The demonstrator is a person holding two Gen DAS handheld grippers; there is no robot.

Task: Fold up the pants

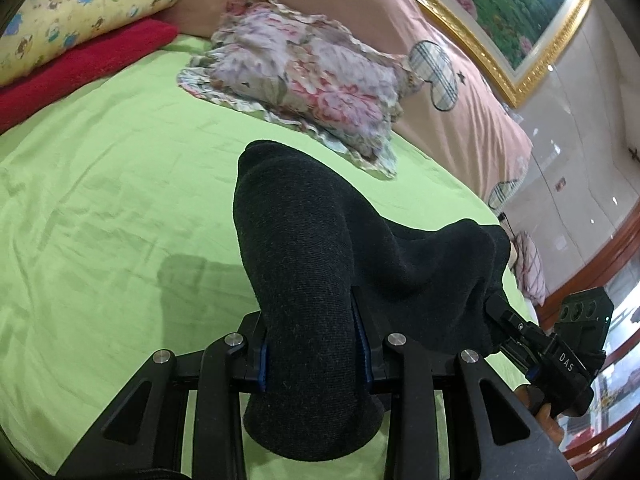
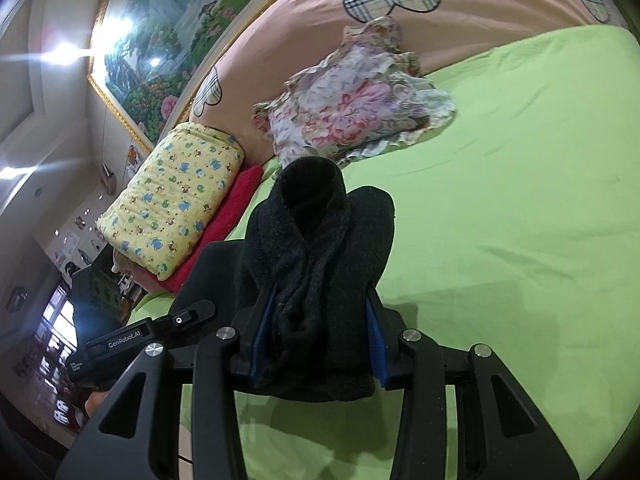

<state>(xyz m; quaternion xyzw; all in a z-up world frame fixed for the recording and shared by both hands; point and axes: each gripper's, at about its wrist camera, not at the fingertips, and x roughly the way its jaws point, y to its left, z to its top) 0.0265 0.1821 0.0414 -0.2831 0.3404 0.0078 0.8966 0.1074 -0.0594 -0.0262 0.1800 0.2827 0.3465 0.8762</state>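
A: Where are the pants (image 1: 320,264) now?

B: In the lower middle of both views, lifted above the green sheet (image 1: 120,184). The left gripper (image 1: 314,344) clamps one bunch of the dark cloth, and the right gripper (image 2: 316,340) clamps another thick bunch.

A: How to do this step well?

B: I think both hands should travel together at the same height, so the cloth stays stretched and lands flat, away from the floral cloth (image 1: 304,80) in the upper middle.
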